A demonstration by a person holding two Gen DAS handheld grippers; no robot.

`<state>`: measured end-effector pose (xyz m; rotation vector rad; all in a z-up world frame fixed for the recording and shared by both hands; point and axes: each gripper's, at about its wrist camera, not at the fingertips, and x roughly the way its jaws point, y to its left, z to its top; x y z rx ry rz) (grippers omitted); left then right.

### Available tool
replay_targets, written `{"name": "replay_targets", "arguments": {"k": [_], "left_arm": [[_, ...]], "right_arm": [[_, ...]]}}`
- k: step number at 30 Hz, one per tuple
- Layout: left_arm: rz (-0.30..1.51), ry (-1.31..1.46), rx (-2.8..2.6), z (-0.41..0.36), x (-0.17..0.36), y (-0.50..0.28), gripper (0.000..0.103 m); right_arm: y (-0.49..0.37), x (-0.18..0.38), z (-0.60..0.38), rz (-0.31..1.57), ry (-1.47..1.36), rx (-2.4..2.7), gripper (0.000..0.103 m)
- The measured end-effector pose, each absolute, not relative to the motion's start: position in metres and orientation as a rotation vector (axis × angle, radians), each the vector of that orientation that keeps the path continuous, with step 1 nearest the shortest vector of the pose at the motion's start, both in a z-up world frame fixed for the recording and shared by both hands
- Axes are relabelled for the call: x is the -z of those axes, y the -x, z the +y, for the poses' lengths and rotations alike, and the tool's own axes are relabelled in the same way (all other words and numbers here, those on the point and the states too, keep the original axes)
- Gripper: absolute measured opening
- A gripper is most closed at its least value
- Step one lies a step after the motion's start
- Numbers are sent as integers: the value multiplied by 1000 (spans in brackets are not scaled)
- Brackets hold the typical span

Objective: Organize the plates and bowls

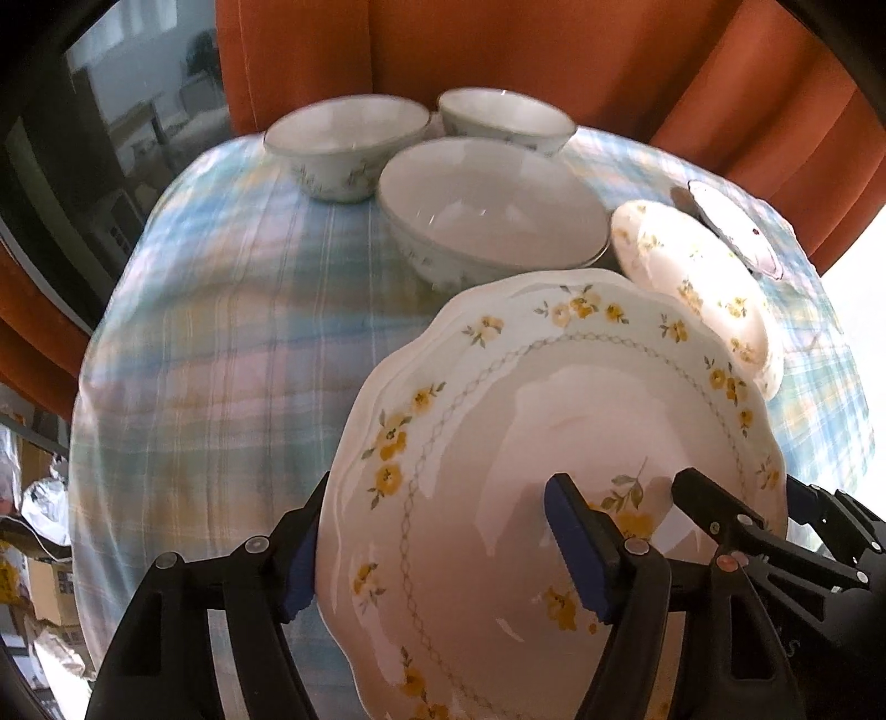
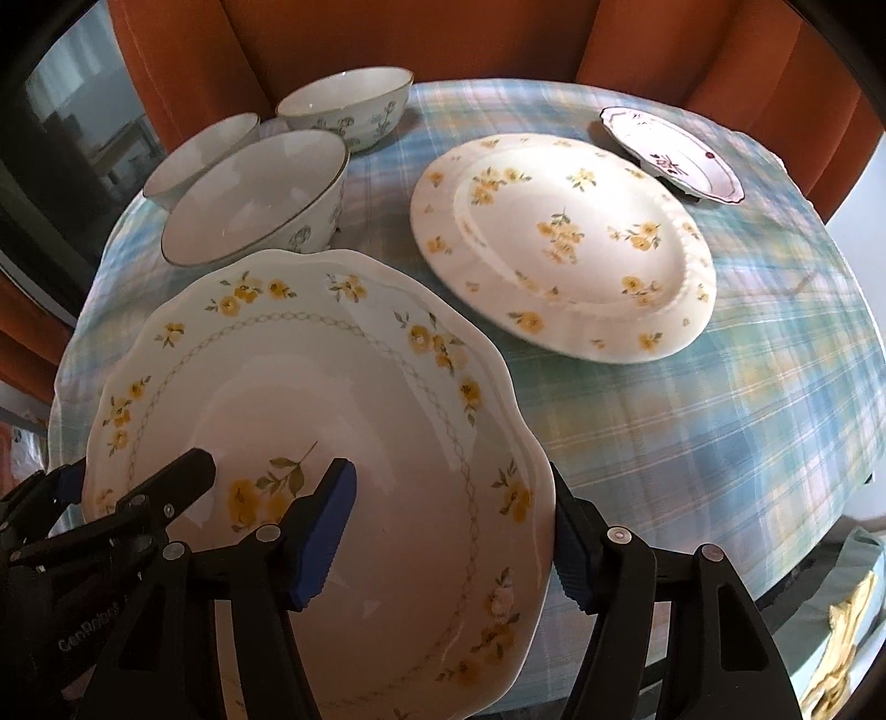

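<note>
Checked tablecloth (image 2: 720,415) before orange curtains (image 1: 498,50); left gripper (image 1: 443,554) and right gripper (image 2: 454,531) each clamp the scalloped plate (image 2: 332,399).

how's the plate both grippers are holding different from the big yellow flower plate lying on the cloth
The held plate has a scalloped edge and a chain-pattern ring inside its flower border; the resting plate has a rounder rim and flowers scattered across its middle. The held plate sits tilted between the left gripper and right gripper; the resting plate lies on the tablecloth. Both are white with yellow flowers.
</note>
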<state>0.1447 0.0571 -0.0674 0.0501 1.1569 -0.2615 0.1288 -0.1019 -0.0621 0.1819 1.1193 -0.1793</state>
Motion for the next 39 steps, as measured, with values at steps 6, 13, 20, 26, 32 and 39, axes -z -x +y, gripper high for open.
{"name": "replay_targets", "arguments": {"k": [6,13,20,26,32,39], "left_arm": [[1166,-34,214,31,66,-142,74],[1148,-11,160,-14,58,-137,75],[1141,-7,141,-62,52,-135,75],[1129,-15,138,-104,49,-136,75],[1131,-17,142,-146,53,-134,75],[1147,-12,155,-193,60,-130,75]], "right_arm": [[-125,60,-125,1099,-187,134,69],[-126,46,-169,1070,-156,68,69],[-127,40,-216,1070,-139,48,69],[-126,40,-256,1067,-144,43,69],[-125,40,-300,1066,-144,49,69],[-117,45,-349,1075,-144,58,69]]}}
